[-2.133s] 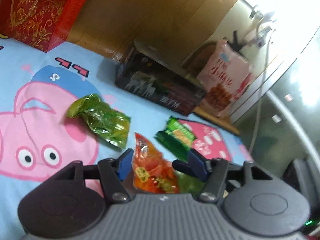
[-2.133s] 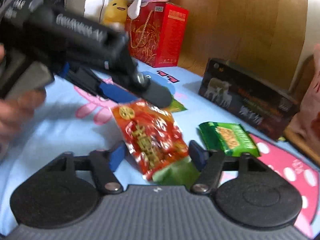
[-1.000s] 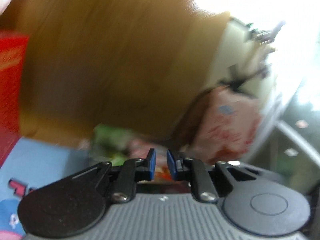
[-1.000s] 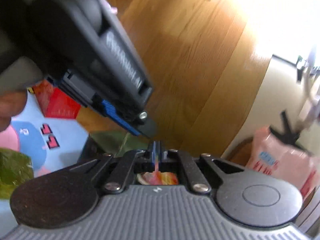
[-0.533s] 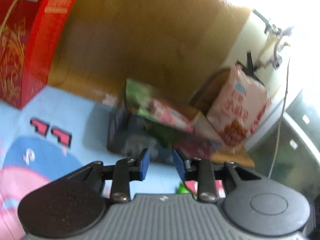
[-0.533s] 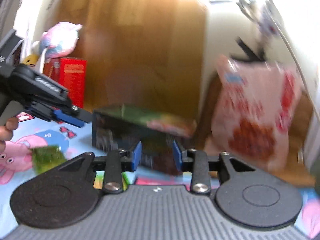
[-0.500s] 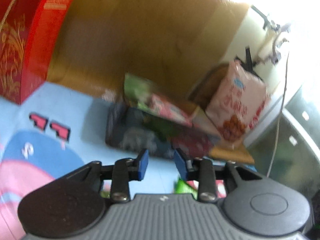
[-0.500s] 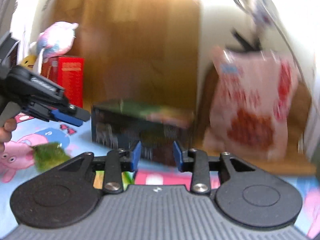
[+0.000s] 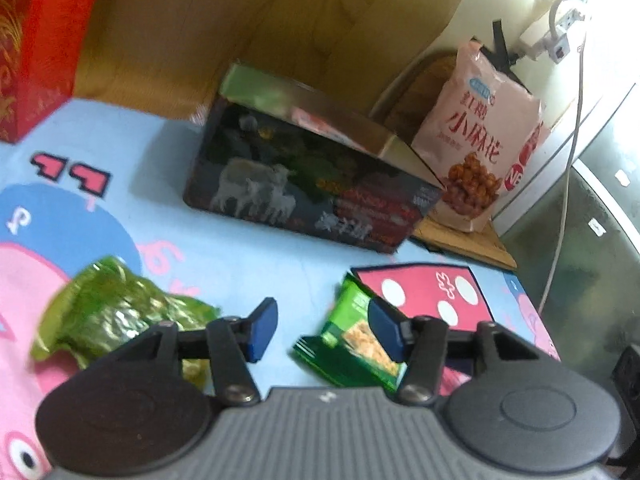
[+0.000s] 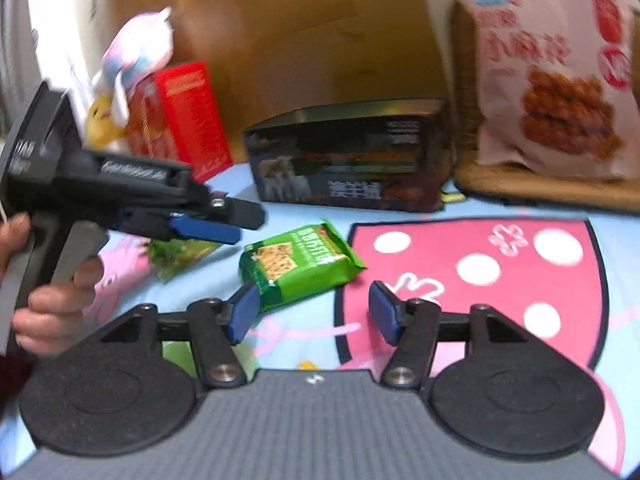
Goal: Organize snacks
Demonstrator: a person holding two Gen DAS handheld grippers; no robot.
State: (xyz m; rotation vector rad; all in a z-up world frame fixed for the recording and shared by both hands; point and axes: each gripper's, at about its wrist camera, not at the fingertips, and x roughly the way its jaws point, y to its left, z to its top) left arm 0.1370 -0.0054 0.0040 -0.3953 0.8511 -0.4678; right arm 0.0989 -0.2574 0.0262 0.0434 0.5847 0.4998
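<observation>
A green cracker packet (image 9: 352, 348) (image 10: 298, 262) lies on the blue cartoon mat (image 9: 248, 248), partly under my left gripper's right finger. A crumpled green foil snack bag (image 9: 108, 312) (image 10: 180, 252) lies to its left. A dark open box (image 9: 304, 172) (image 10: 352, 156) stands behind them with packets inside. My left gripper (image 9: 322, 334) is open and empty, low over the mat between the two snacks; it also shows in the right wrist view (image 10: 216, 222). My right gripper (image 10: 312, 312) is open and empty just in front of the cracker packet.
A large pink snack bag (image 9: 480, 136) (image 10: 552, 72) stands on a woven mat at the back right. A red gift box (image 9: 32, 40) (image 10: 184, 116) with a plush toy (image 10: 132, 60) stands at the back left. A wooden board (image 9: 248, 20) lines the back.
Both grippers were shut on an orange snack packet and lifted it over the dark box. Now both are open and empty, lowered back near the green snacks on the mat.
</observation>
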